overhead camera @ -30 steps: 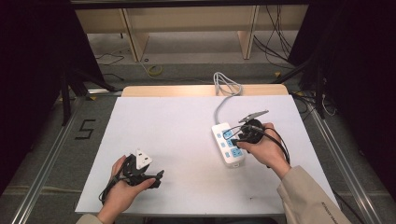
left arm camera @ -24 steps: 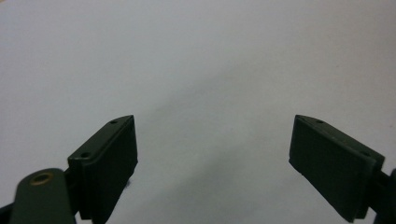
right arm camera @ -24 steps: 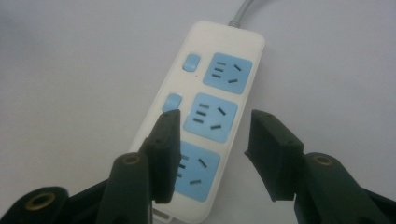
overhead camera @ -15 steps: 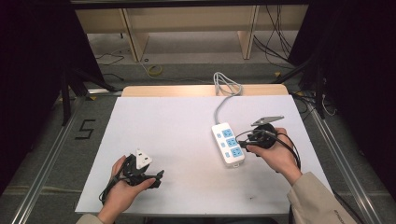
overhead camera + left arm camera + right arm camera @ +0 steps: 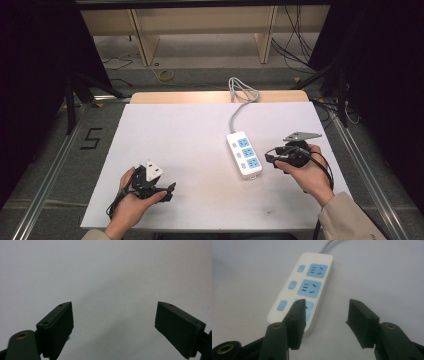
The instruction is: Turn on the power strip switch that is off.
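Note:
A white power strip (image 5: 244, 154) with three blue sockets and blue switches lies flat on the white table (image 5: 175, 135), right of centre. Its grey cable (image 5: 240, 95) runs off the far edge. My right gripper (image 5: 270, 159) sits just right of the strip's near end and points left at it. In the right gripper view the strip (image 5: 304, 287) lies ahead and to the left of that gripper (image 5: 325, 315). Its jaws have just been opening, and between them is bare table. My left gripper (image 5: 169, 192) rests at the front left, open over bare table (image 5: 113, 322).
The table's far edge shows a wooden strip (image 5: 200, 96). Beyond it stand shelf legs (image 5: 142, 42), with loose cables on the floor. A "5" mark (image 5: 91, 138) is taped on the floor to the left. Dark curtains flank both sides.
The right gripper has drawn back to the right, off the power strip, and its jaws stand wider. The strip and the left gripper have stayed put.

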A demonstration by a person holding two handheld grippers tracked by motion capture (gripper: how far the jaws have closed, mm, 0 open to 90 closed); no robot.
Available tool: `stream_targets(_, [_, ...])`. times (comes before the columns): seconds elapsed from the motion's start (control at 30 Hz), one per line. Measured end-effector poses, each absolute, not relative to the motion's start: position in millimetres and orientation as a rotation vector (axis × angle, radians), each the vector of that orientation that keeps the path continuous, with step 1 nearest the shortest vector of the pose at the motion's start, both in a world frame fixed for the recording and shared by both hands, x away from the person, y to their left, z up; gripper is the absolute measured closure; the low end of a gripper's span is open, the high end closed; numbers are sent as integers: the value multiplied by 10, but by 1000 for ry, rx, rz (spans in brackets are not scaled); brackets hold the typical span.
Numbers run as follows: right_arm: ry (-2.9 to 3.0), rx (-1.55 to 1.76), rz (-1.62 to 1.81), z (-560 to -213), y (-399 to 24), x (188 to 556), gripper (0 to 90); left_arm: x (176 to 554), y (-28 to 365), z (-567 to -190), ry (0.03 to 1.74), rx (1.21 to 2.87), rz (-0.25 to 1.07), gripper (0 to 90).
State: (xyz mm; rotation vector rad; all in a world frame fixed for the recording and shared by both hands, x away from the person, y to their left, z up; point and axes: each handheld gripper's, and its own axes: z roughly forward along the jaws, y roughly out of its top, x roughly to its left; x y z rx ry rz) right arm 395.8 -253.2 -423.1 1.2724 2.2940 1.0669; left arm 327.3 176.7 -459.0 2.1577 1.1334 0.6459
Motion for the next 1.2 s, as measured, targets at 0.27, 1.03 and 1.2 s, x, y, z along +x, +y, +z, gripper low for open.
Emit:
stream_targets(0.27, [2283,1261,1114,-4275,-2640,3807,449,3273,1774,-4589,1135,2154,648,149])
stream_targets(1.03, [2263,1218,1183,-4442,-2833,3438,381,3264,1776,-4576,1123,2160,644,149])
stream_targets(1.2, [2266,1223,1179,-4471,-2868,3382,358,3264,1768,-4578,1121,2154,641,148])
